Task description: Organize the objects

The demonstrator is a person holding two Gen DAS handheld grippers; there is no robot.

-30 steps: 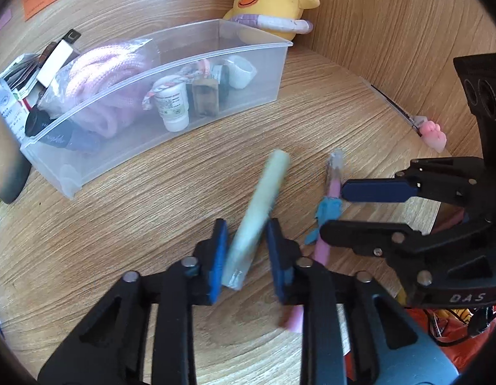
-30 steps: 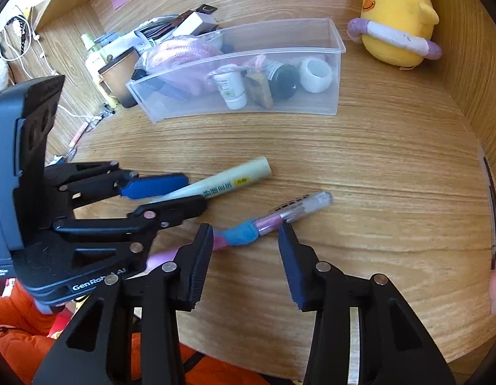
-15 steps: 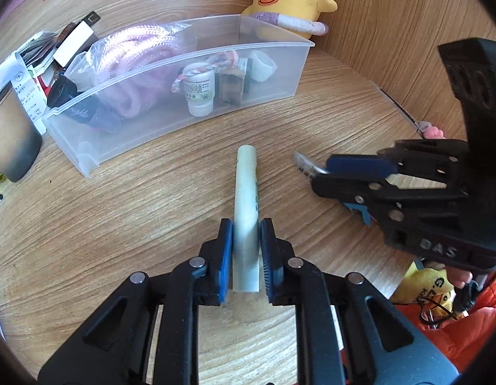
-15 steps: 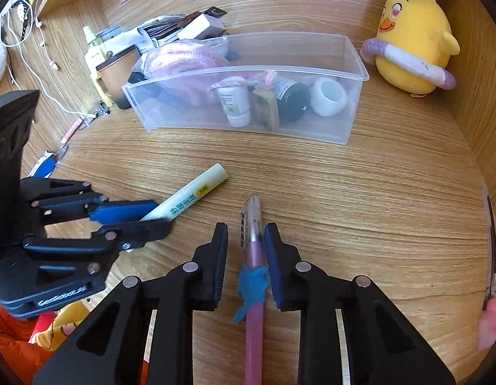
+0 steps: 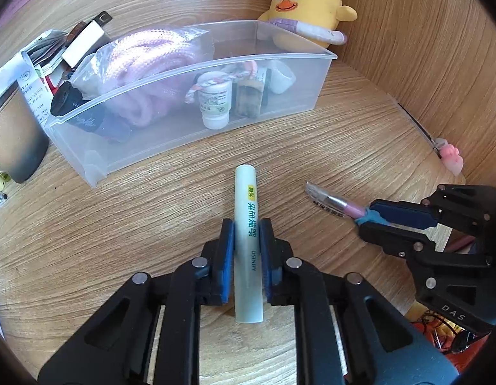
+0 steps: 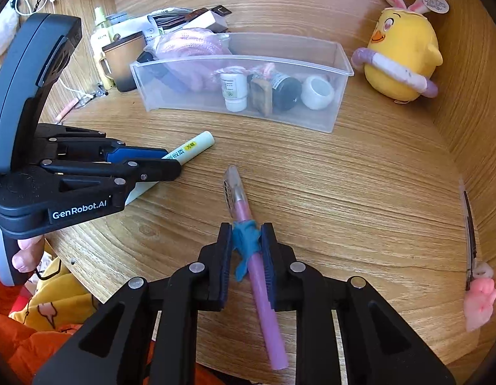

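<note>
So, left wrist view: left gripper (image 5: 246,250) is clamped on the pale green tube (image 5: 247,224) around mid-length, pads flat against both sides, cap end pointing toward the clear bin (image 5: 190,134). The tube looks like a light, rigid plastic cylinder — smooth and round, so I'd expect it to roll or pivot if held near an end. Mid-body hold looks right. Whether it's off the worktop (image 5: 119,218) or resting on it, I can't tell. The right gripper is in shot at the right edge with the pink pen's clear cap sticking out past it.

Right wrist view: right gripper (image 6: 247,250) has its jaws closing on the pink pen (image 6: 248,224), the pads pressing right on the blue rubbery charm (image 6: 246,240) wrapped around the barrel. The pen is thin, light and stiff — slick barrel, so the soft charm is likely the best friction point, though it may squash and let the pen tilt. The long tail hangs back past the worktop edge, toward the camera. The bin (image 6: 241,64) sits ahead, already part-filled with bottles and a pink rope, its right end free. The left gripper (image 6: 171,163) shows at left, holding the tube.
</note>
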